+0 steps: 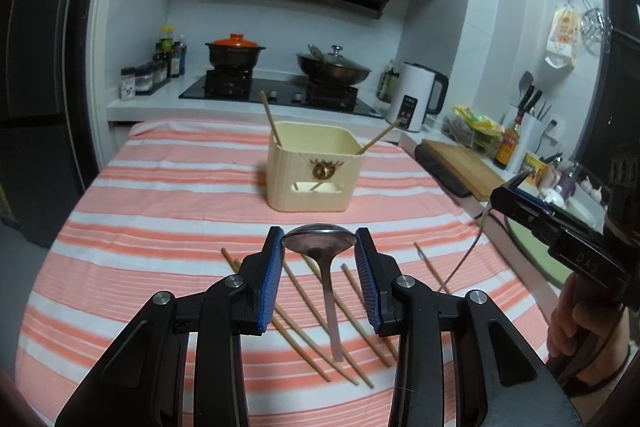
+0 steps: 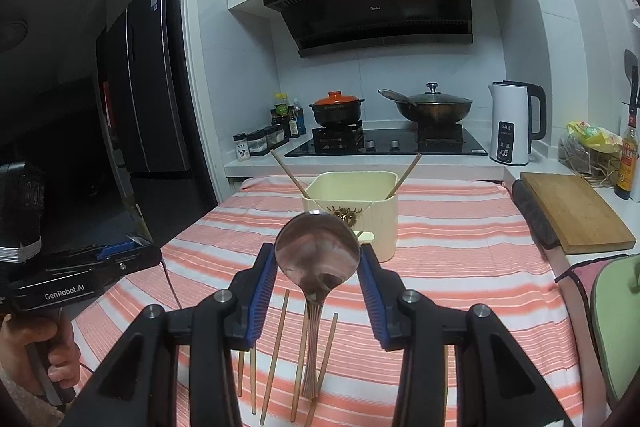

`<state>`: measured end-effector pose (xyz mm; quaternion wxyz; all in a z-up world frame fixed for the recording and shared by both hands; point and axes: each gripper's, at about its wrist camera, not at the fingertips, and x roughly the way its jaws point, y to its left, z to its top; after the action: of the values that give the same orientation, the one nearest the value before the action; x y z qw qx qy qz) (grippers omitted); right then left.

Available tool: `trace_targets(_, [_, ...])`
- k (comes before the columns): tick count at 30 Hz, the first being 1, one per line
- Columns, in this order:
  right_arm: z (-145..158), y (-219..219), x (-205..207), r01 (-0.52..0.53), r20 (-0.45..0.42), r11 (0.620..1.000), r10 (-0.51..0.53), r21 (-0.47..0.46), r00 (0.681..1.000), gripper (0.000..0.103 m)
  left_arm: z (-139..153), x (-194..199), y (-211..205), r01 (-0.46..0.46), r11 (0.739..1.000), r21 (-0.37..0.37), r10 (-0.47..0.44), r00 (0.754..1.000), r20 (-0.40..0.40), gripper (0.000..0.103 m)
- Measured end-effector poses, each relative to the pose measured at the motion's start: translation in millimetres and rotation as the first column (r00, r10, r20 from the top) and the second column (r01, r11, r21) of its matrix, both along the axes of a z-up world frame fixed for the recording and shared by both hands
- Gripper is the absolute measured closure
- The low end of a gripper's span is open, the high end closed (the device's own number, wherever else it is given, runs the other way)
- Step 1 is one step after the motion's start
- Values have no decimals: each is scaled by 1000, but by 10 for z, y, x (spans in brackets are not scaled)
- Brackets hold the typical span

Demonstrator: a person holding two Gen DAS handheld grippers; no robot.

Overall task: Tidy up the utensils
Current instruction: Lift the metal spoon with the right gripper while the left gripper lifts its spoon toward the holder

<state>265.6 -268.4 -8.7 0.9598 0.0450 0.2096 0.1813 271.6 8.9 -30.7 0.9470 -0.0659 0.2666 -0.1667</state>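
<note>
A counter covered by a pink-and-white striped cloth (image 1: 168, 187) fills both wrist views. Toward twelve o'clock on it stands a cream square plastic utensil holder (image 1: 316, 171), with two wooden chopsticks leaning out of it, one at eleven o'clock (image 1: 271, 119) and one at one o'clock (image 1: 380, 138).

The left tongs (image 1: 319, 247) pinch the bowl of a shiny steel spoon (image 1: 320, 245) between their blue pads, its handle hanging down toward six o'clock. The right tongs (image 2: 318, 259) pinch the bowl of a second polished steel spoon (image 2: 318, 251) the same way, lifted above the cloth.

Several loose wooden chopsticks (image 2: 276, 355) lie on the cloth under both tongs. Each view shows the other tool and the hand (image 1: 576, 331) holding it at its outer edge.
</note>
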Motion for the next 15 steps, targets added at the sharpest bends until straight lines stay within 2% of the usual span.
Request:
trace_targets(7, [155, 0, 157, -11, -32, 1000, 11, 9, 999, 61, 177, 215, 46, 35, 999, -40, -36, 999, -23, 67])
trace_targets(15, [335, 33, 543, -18, -34, 1000, 18, 0, 999, 61, 464, 611, -9, 66, 997, -43, -66, 998, -8, 67])
